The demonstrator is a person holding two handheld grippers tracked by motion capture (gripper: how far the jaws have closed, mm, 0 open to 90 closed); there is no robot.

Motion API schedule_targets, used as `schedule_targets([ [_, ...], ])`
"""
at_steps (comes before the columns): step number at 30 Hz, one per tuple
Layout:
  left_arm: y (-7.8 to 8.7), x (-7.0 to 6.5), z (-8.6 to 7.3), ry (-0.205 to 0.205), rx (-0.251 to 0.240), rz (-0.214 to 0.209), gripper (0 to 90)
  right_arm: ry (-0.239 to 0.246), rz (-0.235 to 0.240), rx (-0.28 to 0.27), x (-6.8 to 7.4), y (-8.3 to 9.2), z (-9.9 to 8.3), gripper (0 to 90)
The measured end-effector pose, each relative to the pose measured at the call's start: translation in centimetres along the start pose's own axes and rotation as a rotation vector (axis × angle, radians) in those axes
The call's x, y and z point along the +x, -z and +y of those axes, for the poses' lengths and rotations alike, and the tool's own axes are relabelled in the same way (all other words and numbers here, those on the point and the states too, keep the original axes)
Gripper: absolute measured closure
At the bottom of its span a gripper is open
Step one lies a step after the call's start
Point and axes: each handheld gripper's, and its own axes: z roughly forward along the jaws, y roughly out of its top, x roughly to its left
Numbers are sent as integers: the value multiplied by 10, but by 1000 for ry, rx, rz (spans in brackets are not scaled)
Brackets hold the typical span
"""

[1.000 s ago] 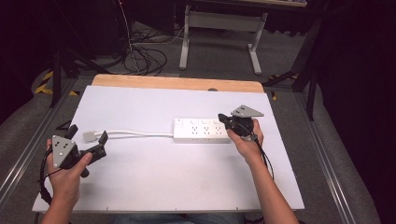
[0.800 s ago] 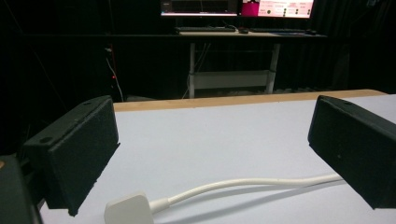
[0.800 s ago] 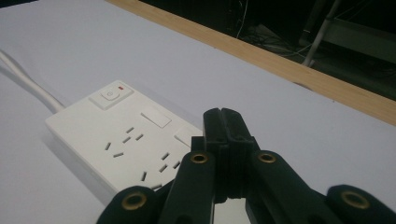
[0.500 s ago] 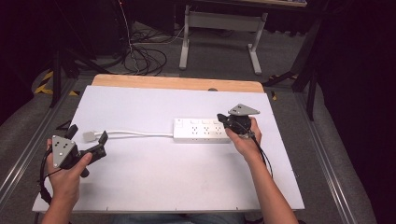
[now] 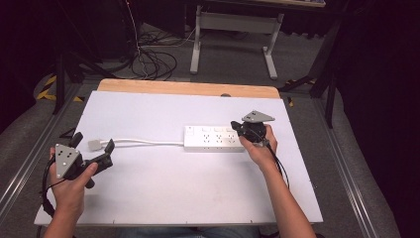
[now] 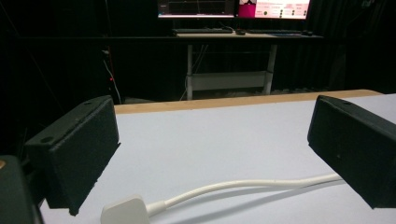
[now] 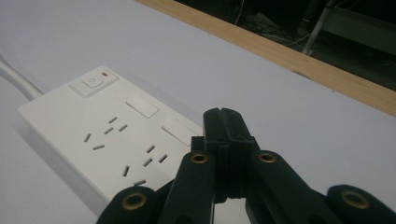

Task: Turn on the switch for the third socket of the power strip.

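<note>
- Left gripper (image 5: 92, 149), jaws spread wide and empty, straddles the plug (image 5: 94, 145) near the table's (image 5: 163, 198) left edge.
- Right gripper (image 5: 236, 128), jaws pressed together holding nothing, sits over the power strip's (image 5: 210, 138) right end; bare tabletop lies in front.

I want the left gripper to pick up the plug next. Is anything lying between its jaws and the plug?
Nothing visible does. The left gripper is open, and the white plug lies on the bare white table between its jaws, its cord running off toward the power strip.

No text, label or number is clear enough to read.
</note>
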Motion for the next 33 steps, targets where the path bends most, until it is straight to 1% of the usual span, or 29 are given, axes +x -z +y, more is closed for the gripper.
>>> schedule_targets([
  [5,1,0,0,-3,-4,-3,28,8,2,9,1,-3,0,900],
  [7,1,0,0,-5,-6,-1,28,4,3,11,2,-5,1,900],
  [11,1,1,0,-9,-3,-1,29,13,9,21,4,-9,1,900],
  [18,1,0,0,-10,-1,-2,29,3,2,26,0,-10,0,900],
  [21,1,0,-1,-12,0,-1,30,-4,0,28,-2,-13,0,900],
  [27,2,0,-1,-25,5,0,31,11,5,53,-1,-21,-1,900],
  [33,3,0,-1,-20,4,0,31,6,-1,63,-2,-23,-2,900],
])
